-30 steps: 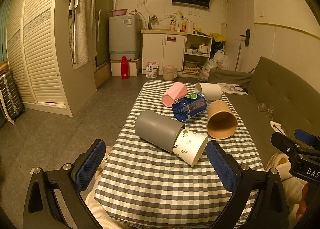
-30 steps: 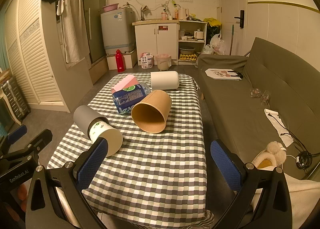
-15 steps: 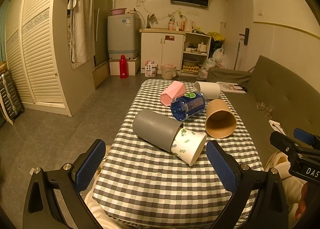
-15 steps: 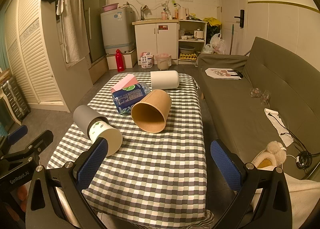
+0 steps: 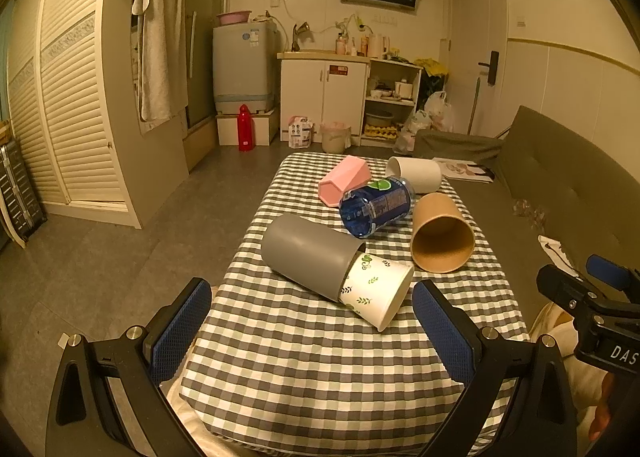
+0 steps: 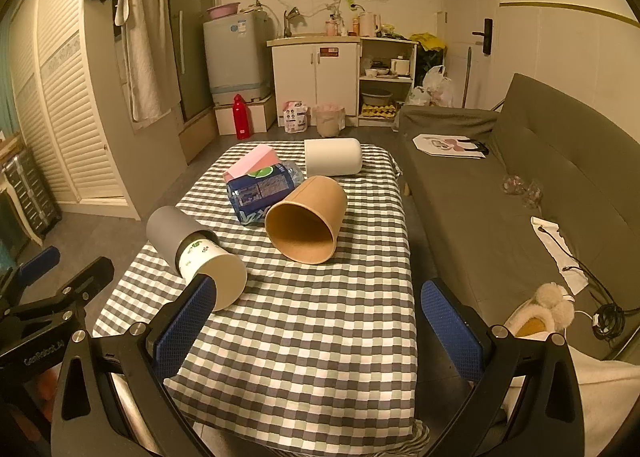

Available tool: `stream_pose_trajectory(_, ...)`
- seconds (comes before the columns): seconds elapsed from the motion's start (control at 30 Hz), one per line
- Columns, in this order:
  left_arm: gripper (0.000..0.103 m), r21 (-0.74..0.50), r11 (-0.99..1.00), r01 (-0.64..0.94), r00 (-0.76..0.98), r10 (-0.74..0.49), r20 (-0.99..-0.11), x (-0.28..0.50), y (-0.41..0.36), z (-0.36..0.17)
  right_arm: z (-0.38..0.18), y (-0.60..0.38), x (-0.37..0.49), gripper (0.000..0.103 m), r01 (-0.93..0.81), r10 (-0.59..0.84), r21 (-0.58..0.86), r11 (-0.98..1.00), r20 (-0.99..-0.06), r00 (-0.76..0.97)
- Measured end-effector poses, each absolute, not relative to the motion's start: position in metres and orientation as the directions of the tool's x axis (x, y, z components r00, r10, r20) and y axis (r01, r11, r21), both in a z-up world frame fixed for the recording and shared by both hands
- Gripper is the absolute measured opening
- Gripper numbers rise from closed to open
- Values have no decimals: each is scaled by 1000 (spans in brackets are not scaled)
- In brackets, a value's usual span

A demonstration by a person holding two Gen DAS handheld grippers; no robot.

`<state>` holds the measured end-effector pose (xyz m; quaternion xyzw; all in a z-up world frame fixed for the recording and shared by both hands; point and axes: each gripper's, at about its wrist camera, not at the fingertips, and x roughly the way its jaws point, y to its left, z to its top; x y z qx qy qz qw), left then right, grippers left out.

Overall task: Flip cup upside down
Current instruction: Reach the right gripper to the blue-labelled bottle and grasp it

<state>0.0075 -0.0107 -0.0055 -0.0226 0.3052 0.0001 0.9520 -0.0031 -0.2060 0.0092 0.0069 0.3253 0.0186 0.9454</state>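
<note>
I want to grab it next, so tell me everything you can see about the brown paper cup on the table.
The brown paper cup looks like plain kraft cardboard, tapered, with no print and nothing visible inside. It lies on its side on the checked tablecloth, its wide open mouth facing the cameras and its base pointing away. The blue plastic bottle lies close beside it, possibly touching. Neither gripper touches it.

Table cover (image 5: 320,357): woven cloth, gray/white check, matt. Gray cup (image 5: 308,255): smooth matt, plastic-looking. Leaf-print cup (image 5: 376,293): paper, matt, nested in gray cup. Brown cup (image 5: 442,233): kraft paper, matt in/out. White cup (image 5: 418,173): smooth, matt. Pink cup (image 5: 342,181): faceted, plastic-looking, low sheen. Blue bottle (image 5: 376,207): clear glossy plastic w/ printed label. Gripper pads (image 6: 184,327): blue, fine dimpled texture; frames black matt w/ 2 metal screw heads each. Sofa (image 6: 520,177): matt fabric.
</note>
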Motion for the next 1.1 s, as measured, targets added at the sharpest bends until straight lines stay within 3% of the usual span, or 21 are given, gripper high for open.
stream_pose_trajectory(0.27, 103, -36, 998, -46, 788, 14, -615, 31, 0, -6, 18, -200, 10, 103, -80, 60, -4, 997, -628, 776)
stream_pose_trajectory(0.43, 103, -80, 990, -113, 773, 37, -634, 61, 21, -4, 49, -182, 55, 103, -293, 109, -188, 938, -641, 760)
stream_pose_trajectory(0.6, 103, -86, 986, -144, 755, 54, -654, 94, 33, -15, 51, -141, 109, 103, -562, 123, -477, 675, -679, 724)
stream_pose_trajectory(0.77, 103, -73, 981, -181, 719, 82, -690, 134, 44, -32, 16, -106, 167, 103, -712, 96, -589, 383, -741, 664)
stream_pose_trajectory(1.1, 103, -55, 974, -221, 679, 113, -726, 171, 65, -55, -65, -65, 228, 102, -849, 51, -527, 21, -848, 528)
